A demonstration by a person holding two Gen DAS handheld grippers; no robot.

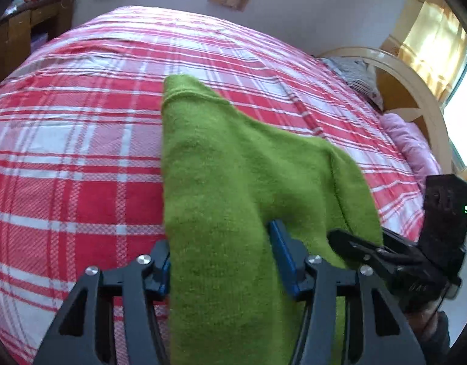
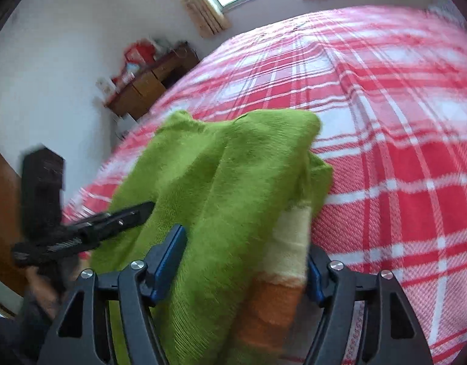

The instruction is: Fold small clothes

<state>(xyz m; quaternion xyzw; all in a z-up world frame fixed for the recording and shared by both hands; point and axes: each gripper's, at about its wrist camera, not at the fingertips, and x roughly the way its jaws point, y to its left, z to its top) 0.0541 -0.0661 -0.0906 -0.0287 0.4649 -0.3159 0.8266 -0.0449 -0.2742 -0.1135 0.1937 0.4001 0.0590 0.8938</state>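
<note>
Folding is judged at an early stage: the green sweater (image 1: 233, 164) is held draped above the plaid bed (image 1: 66, 152), not yet laid flat. Cloth is pinched by the left gripper (image 1: 221, 258) and by the right gripper (image 2: 245, 261). Final folds remain undone.

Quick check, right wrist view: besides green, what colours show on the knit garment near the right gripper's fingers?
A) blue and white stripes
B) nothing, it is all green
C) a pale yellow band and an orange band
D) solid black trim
C: in the right wrist view the fuzzy green knit garment shows a pale yellow band above an orange band, lying between the fingers of the right gripper.
</note>
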